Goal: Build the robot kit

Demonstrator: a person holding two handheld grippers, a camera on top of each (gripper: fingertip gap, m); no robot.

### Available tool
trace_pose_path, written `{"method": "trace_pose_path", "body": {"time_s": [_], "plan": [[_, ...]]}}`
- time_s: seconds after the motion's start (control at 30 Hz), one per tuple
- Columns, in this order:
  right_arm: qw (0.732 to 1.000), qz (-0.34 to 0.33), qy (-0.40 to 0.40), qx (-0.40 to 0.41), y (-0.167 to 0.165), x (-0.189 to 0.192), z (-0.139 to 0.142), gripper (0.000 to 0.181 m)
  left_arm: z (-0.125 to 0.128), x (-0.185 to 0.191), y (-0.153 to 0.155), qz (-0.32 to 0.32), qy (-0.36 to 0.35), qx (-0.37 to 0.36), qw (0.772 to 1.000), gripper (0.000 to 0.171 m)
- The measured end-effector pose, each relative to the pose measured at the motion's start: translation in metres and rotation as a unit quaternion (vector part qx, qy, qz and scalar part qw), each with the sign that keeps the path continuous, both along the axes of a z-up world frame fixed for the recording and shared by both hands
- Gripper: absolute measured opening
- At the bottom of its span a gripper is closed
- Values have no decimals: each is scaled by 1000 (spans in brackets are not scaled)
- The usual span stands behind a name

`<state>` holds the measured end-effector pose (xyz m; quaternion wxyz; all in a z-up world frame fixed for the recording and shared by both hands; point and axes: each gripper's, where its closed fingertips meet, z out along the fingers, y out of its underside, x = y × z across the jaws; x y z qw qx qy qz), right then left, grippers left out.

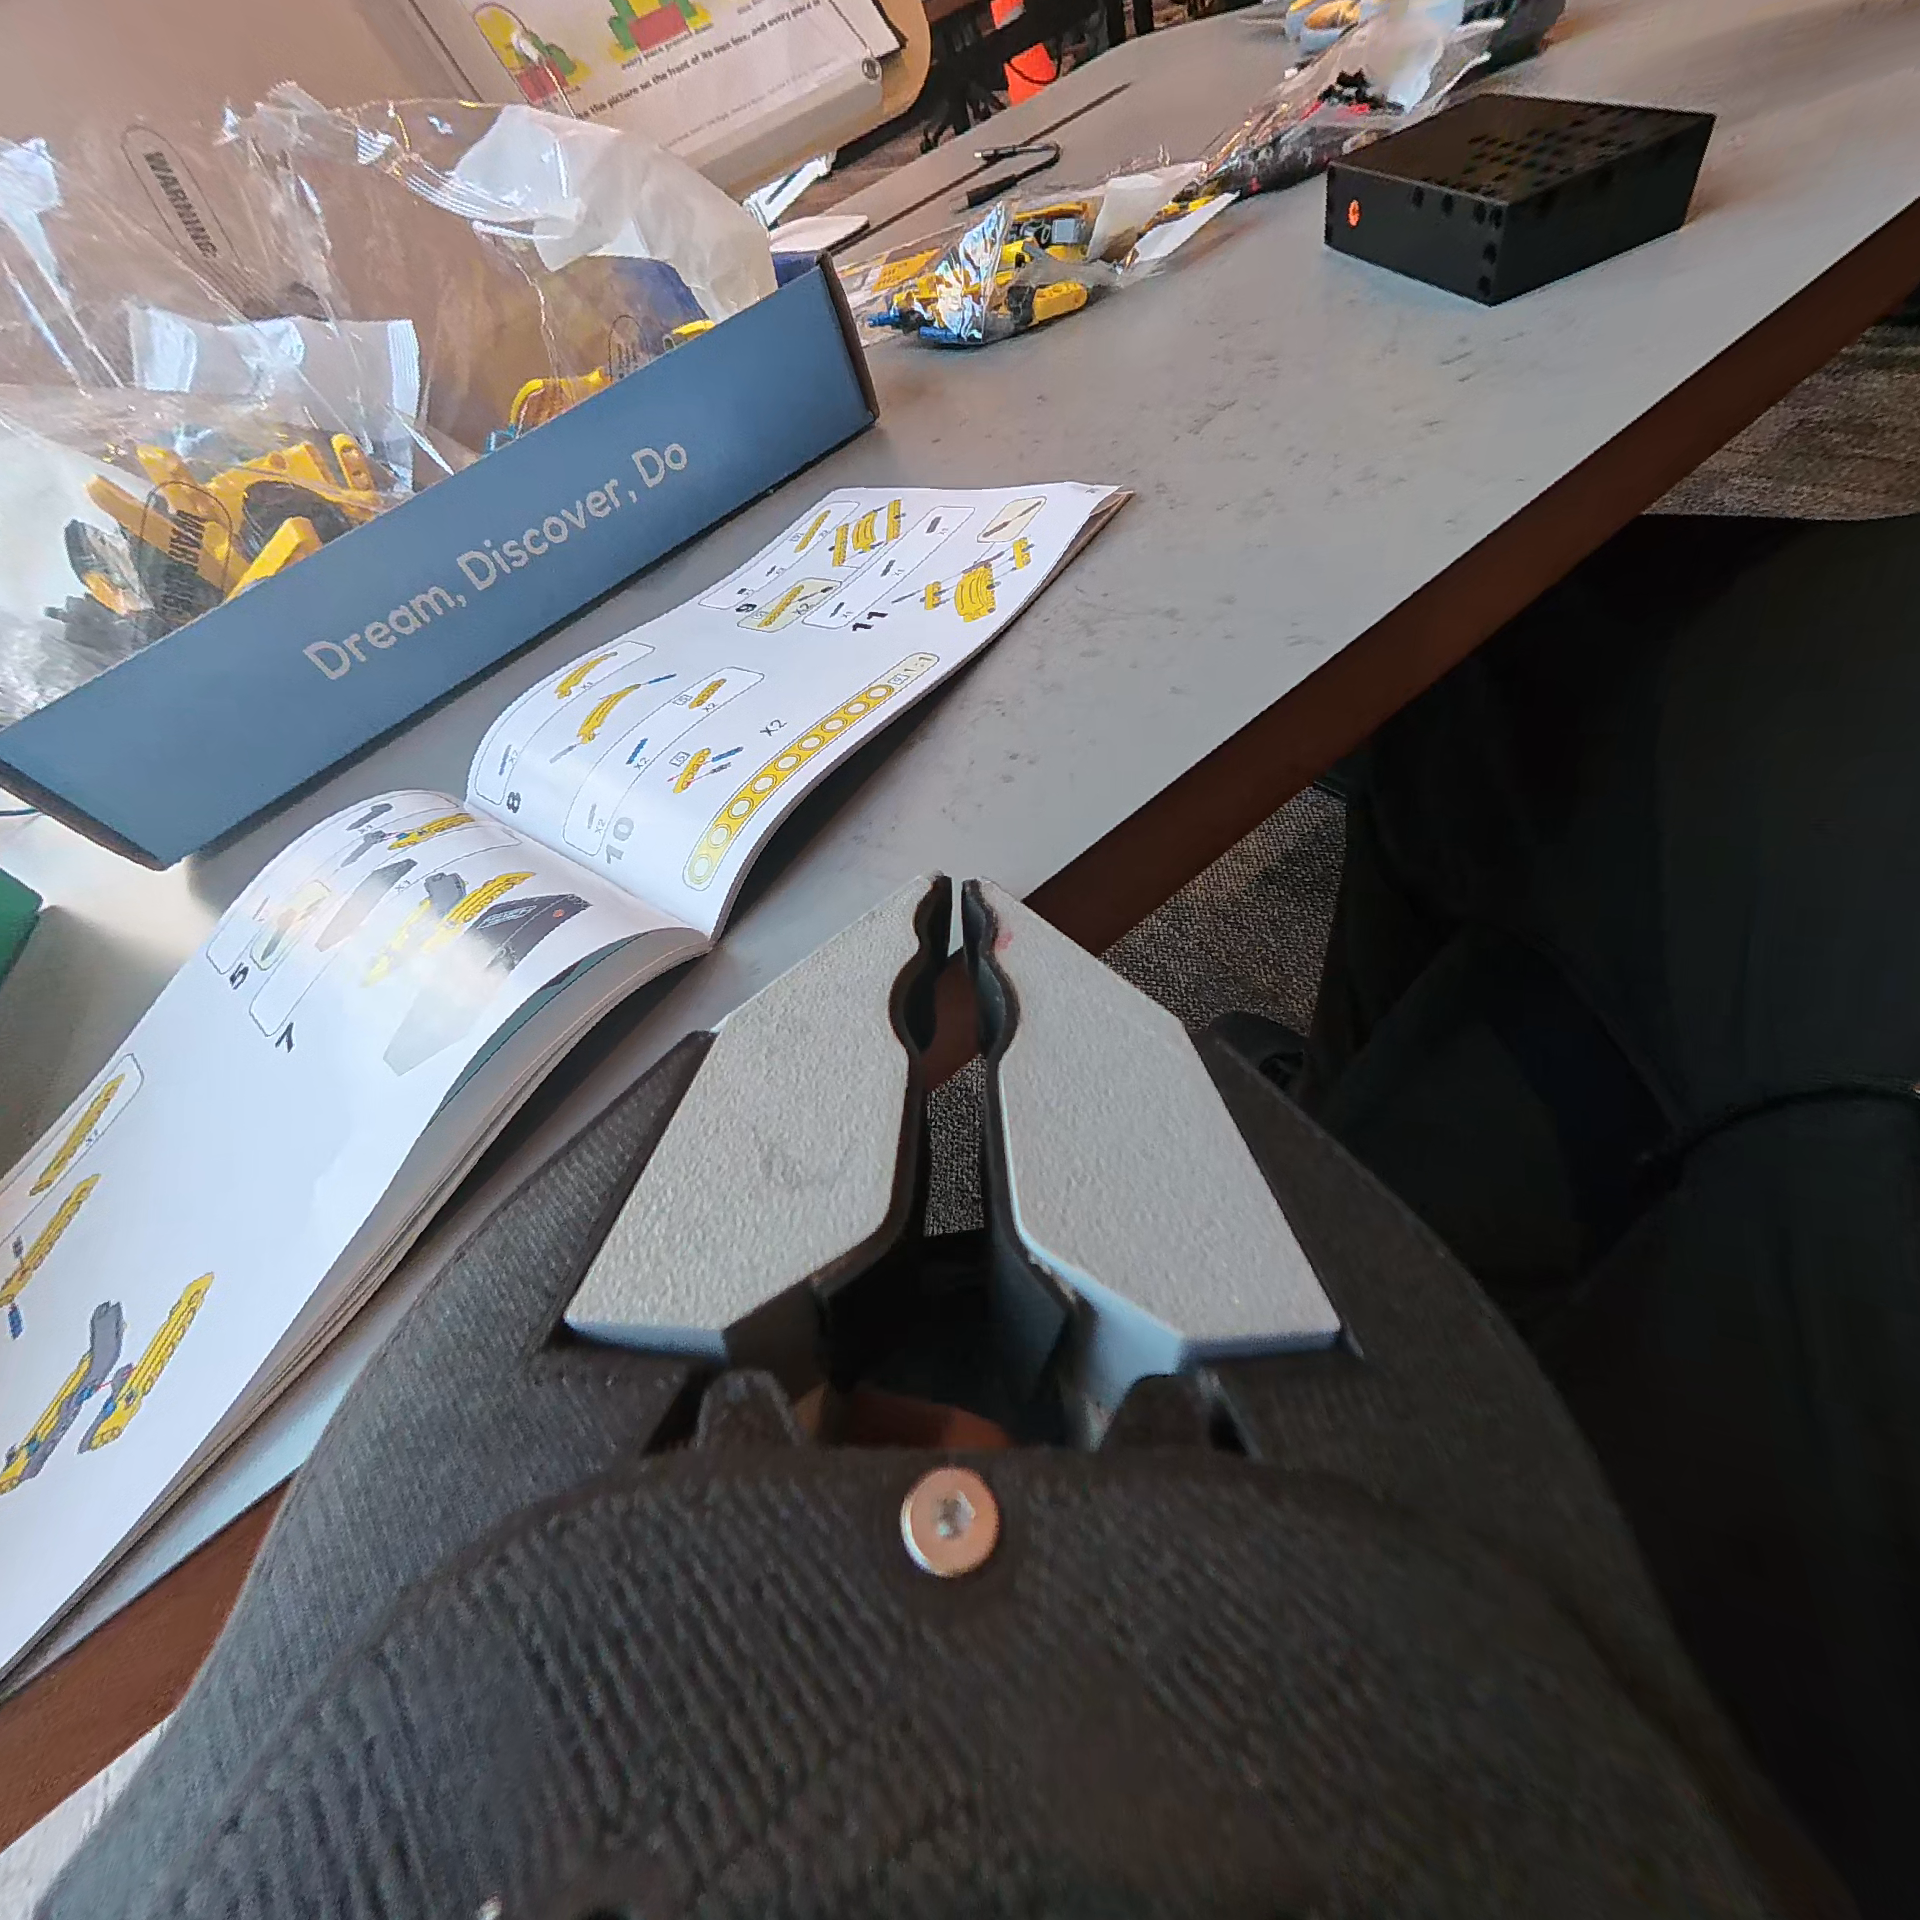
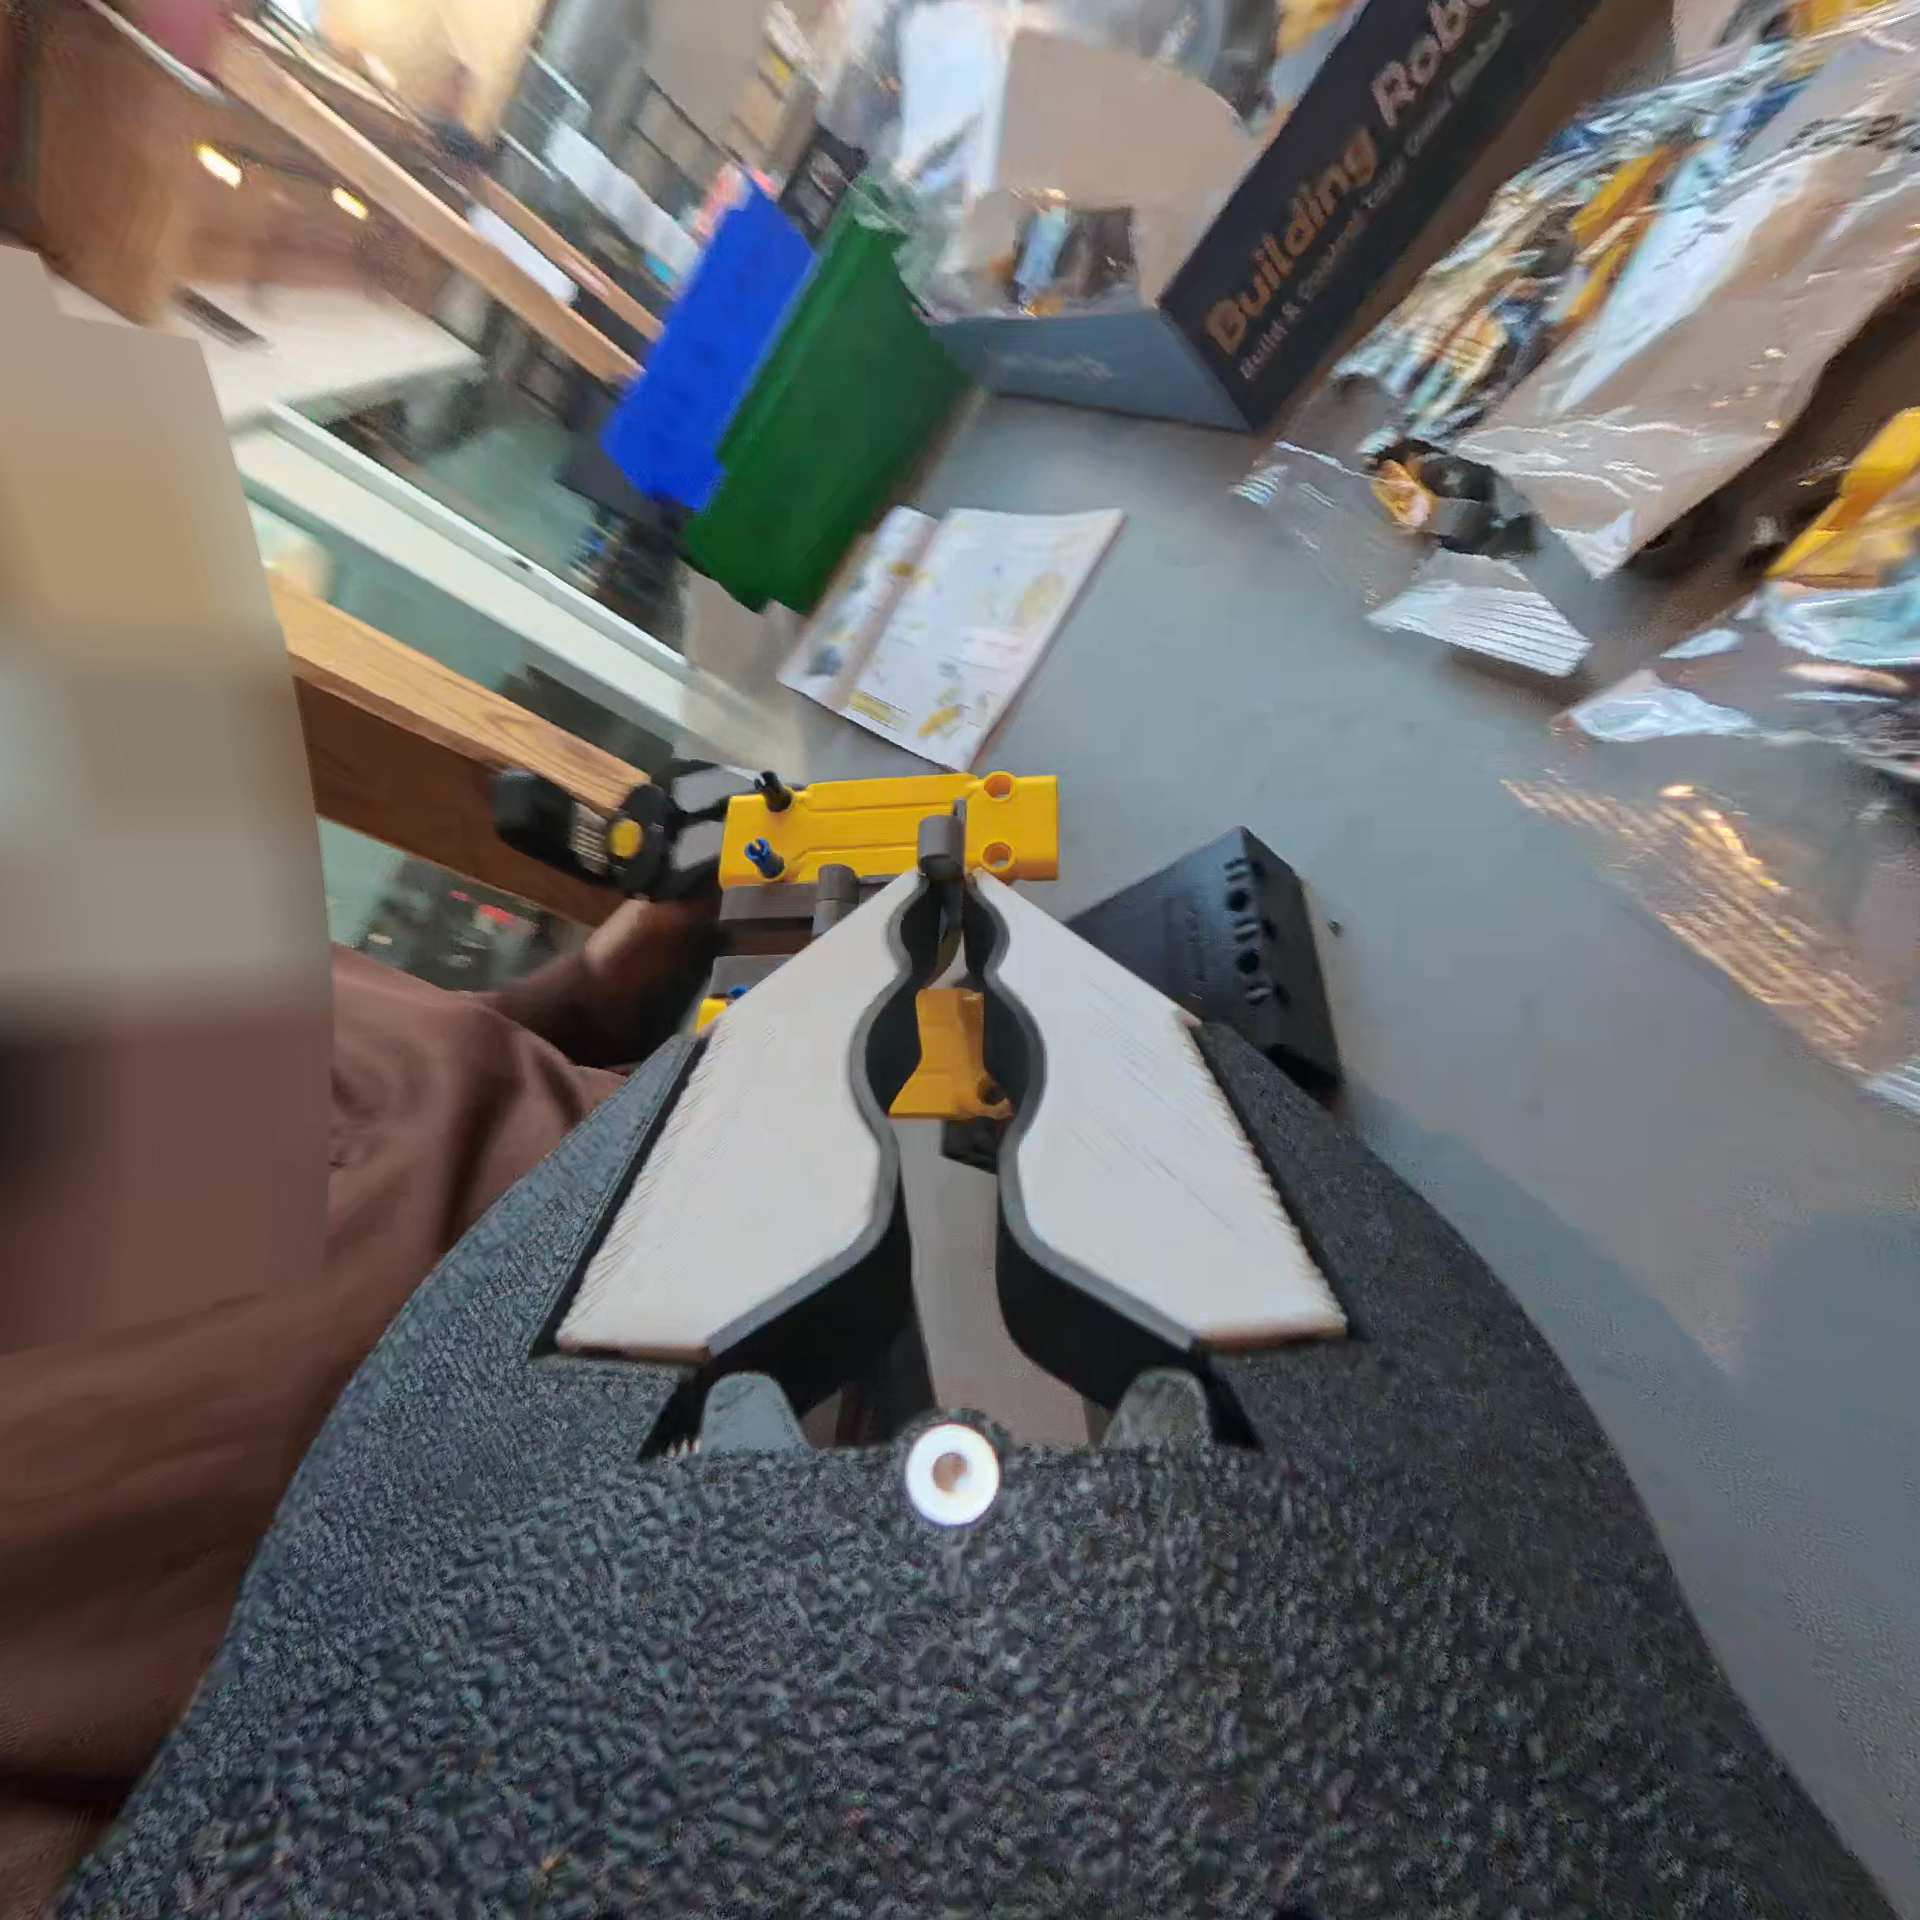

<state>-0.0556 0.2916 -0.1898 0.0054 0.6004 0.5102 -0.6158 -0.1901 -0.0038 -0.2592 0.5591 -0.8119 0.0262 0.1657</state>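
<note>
fingertips of the right gripper (image 2: 948, 883) are pinching a yellow and grey brick assembly (image 2: 888, 831) above the grey table (image 2: 1299, 727), beside a black perforated block (image 2: 1226, 935); keeping that pinch steady seems wise. left gripper (image 1: 956, 902) is hovering closed and empty just beside the open instruction booklet (image 1: 623, 748).

booklet (image 1: 343, 1049): cut off at left edge | blue box (image 1: 436, 613): left end cropped | right view background: motion-blurred

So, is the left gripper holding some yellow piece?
No, the left gripper is shut on nothing, hovering past the table edge.
</note>
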Motion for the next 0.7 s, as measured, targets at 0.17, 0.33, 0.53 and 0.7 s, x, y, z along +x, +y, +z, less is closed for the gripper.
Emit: {"method": "trace_pose_path", "body": {"time_s": [0.17,0.33,0.53,0.7], "plan": [[995,0,26,-94,6,3,15,3,0,0,0,-1,0,0,1000,0],[1000,-16,-10,-23,6,-4,-4,2,-1,1,0,-3,-2,-2,1000,0],[990,-7,-25,135,-1,-11,-19,3,-4,2,1,-5,-3,-7,1000,0],[977,3,-37,210,-1,-11,-31,3,-5,3,2,-7,-1,-10,1000,0]]}}
